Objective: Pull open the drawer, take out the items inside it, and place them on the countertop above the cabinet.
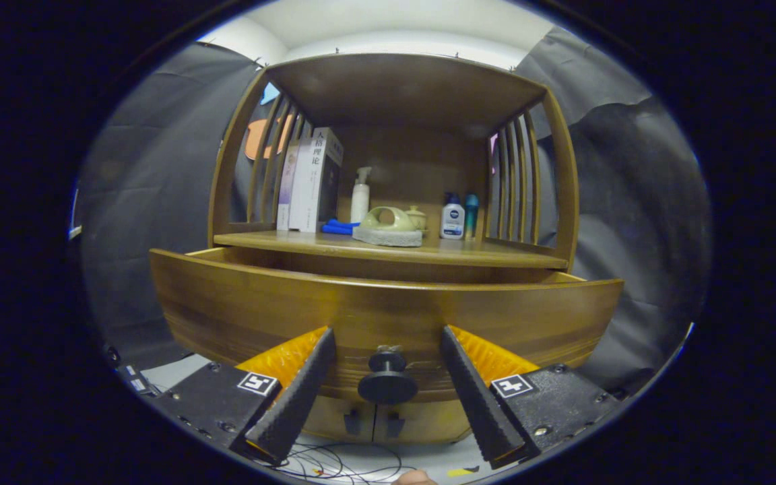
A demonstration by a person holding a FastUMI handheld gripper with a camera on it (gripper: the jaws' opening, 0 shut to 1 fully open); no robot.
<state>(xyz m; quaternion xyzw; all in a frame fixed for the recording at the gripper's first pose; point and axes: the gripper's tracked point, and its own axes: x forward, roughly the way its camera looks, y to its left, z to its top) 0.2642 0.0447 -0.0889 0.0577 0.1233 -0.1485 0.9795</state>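
Note:
The wooden cabinet's drawer (388,310) stands pulled out toward me, its curved front panel right at my fingertips. Its dark round knob (387,377) sits between my two fingers, with a gap on each side. My gripper (386,331) is open and holds nothing. The front panel hides the inside of the drawer, so I cannot see what is in it. Above and behind the drawer runs the countertop (496,256).
On the countertop stand books (310,178), a white spray bottle (360,195), a green ornament on a stone slab (391,228), a blue object (337,228) and two small bottles (454,217). Slatted side rails and a top shelf (408,87) enclose it. Lower doors (374,421) and floor cables (334,465) lie below.

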